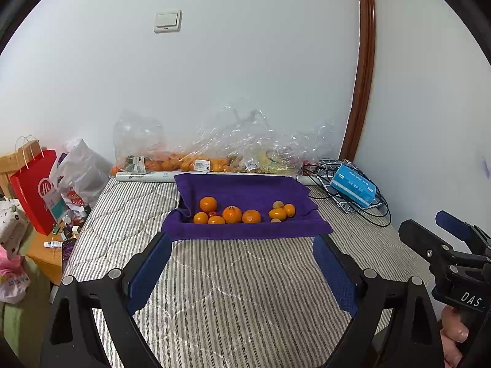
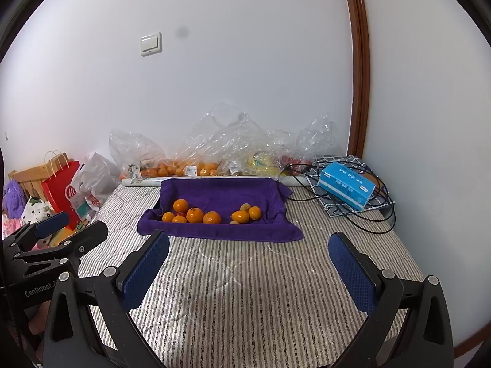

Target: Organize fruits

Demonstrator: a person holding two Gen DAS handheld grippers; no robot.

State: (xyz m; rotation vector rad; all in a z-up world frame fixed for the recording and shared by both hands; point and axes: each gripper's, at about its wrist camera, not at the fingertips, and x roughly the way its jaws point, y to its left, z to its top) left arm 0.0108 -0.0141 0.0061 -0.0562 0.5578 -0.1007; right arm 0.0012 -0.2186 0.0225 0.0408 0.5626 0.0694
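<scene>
You're holding the left gripper (image 1: 242, 263) and right gripper (image 2: 248, 263) over the striped mattress (image 2: 245, 291), both jaws spread, gripping nothing. Lying on the purple towel (image 2: 221, 196): five round orange tangerines (image 2: 194, 215) left, two more (image 2: 240, 216) right, beside two small brownish fruits (image 2: 245, 207).

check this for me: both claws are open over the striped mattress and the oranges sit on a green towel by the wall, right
Not quite: the towel is purple, not green, as the right wrist view shows. The rest holds: both the left claw and right claw are open over the striped mattress, with the oranges on the towel.
</scene>
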